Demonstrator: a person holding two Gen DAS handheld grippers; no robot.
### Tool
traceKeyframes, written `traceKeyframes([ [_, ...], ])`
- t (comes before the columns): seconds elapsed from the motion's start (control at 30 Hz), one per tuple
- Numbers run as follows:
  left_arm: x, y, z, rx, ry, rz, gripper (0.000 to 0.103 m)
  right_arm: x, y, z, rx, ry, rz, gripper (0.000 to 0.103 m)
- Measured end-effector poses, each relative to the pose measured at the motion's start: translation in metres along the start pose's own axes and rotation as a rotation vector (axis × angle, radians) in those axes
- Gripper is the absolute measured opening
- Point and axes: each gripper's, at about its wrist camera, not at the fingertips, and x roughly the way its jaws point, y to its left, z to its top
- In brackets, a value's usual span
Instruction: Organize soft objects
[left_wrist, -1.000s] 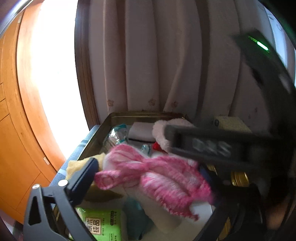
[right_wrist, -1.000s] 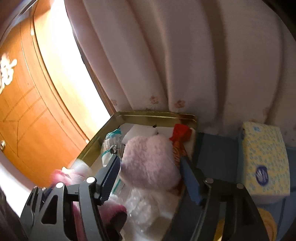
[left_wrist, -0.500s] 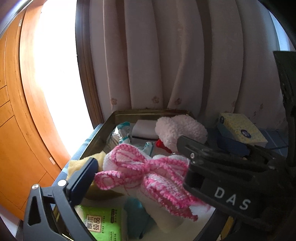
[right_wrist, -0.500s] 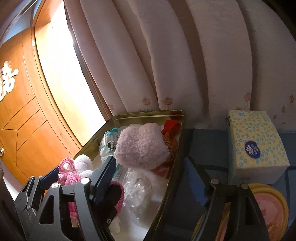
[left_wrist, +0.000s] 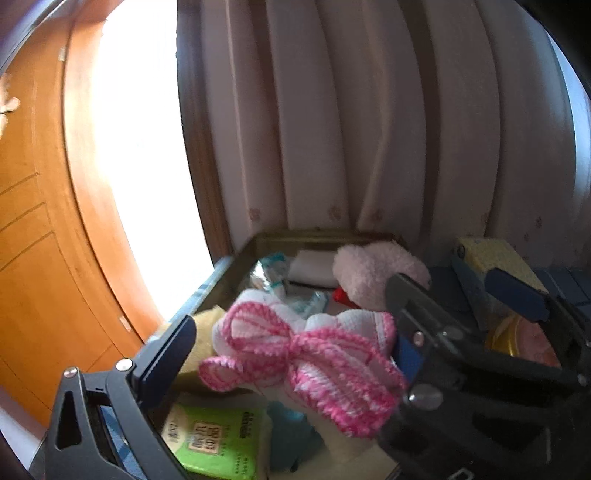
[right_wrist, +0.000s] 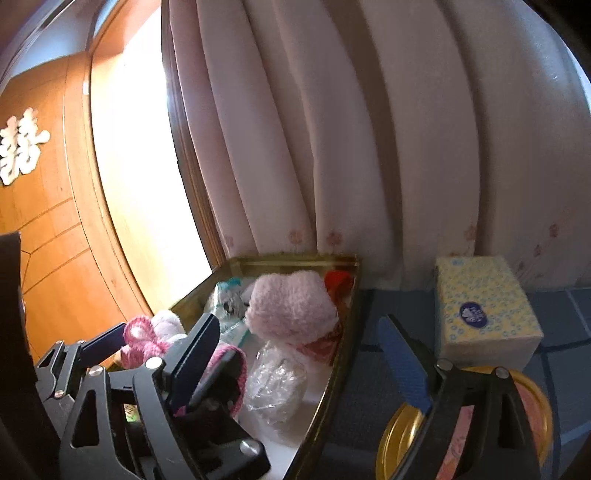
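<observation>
Pink-and-white knitted piece (left_wrist: 306, 354) clamped in your left gripper (left_wrist: 295, 350) over the gold tray (right_wrist: 295, 260), fluffy pink ball (right_wrist: 291, 306) inside that tray, your right gripper (right_wrist: 299, 350) just opened wide, nothing between its jaws, tissue box (right_wrist: 484, 306) right of the tray.

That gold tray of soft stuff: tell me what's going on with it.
A person with a gripper in each hand is sorting soft things into the gold tray. The left gripper has the pink-and-white knitted piece between its fingers, above the tray. The right gripper has just been opening, nothing between its fingers. A fluffy pink item lies in the tray; a tissue box stands beside it.
</observation>
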Motion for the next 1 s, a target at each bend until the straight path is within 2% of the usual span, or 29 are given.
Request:
traceKeyframes([
  [0.1,-0.009,0.002,0.000,-0.006,-0.047,0.025,0.103,-0.010,0.002,0.000,-0.003,-0.051,-0.008,0.092],
  [0.23,-0.016,0.006,-0.001,-0.030,-0.079,0.014,0.103,-0.022,0.004,0.001,0.001,-0.117,-0.020,0.092],
  [0.6,-0.030,0.017,-0.006,-0.105,-0.118,0.020,0.103,-0.046,0.012,-0.001,-0.025,-0.230,-0.075,0.094],
  [0.83,-0.037,0.018,-0.009,-0.114,-0.135,0.035,0.103,-0.066,0.002,-0.004,0.016,-0.299,-0.122,0.094],
  [1.0,-0.041,0.018,-0.011,-0.115,-0.146,0.044,0.103,-0.078,0.007,-0.007,-0.003,-0.359,-0.161,0.096],
])
